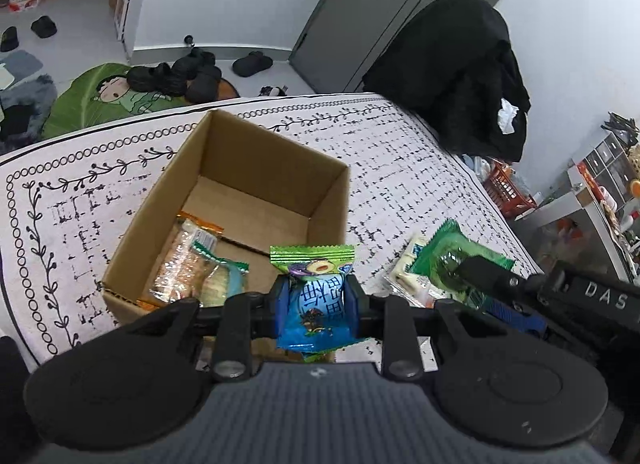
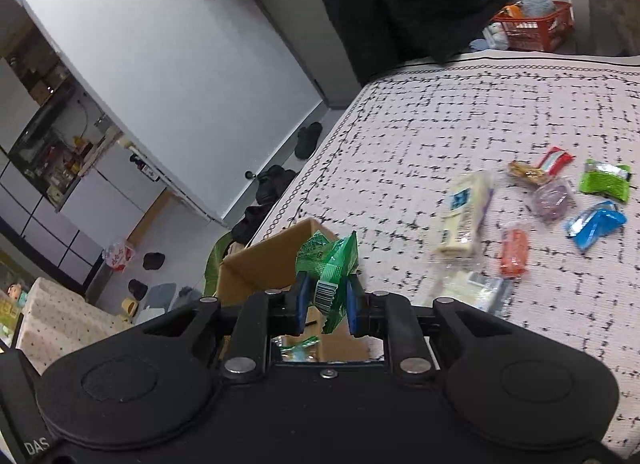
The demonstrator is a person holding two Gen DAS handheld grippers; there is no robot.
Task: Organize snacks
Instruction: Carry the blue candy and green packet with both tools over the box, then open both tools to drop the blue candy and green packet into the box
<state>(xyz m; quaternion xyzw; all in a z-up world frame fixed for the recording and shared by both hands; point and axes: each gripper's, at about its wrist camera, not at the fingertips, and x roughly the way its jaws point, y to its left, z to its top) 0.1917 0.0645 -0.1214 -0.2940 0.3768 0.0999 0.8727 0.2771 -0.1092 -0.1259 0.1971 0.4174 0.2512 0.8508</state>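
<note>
An open cardboard box (image 1: 256, 167) stands on the patterned tablecloth; it holds two snack packets (image 1: 188, 260). My left gripper (image 1: 316, 300) is shut on a blue and green snack packet (image 1: 316, 288), held above the box's near right corner. My right gripper (image 2: 325, 296) is shut on a green snack packet (image 2: 330, 264), beside the box's edge (image 2: 276, 256); it also shows in the left wrist view (image 1: 452, 260). Several loose snacks lie on the cloth to the right, among them a cream packet (image 2: 464, 215), an orange one (image 2: 514, 252) and a blue one (image 2: 596, 223).
A chair draped with a black coat (image 1: 464, 71) stands at the table's far side. A red basket (image 2: 532, 23) sits on the floor beyond. Shoes (image 1: 180, 75) and a green mat lie on the floor past the far left edge.
</note>
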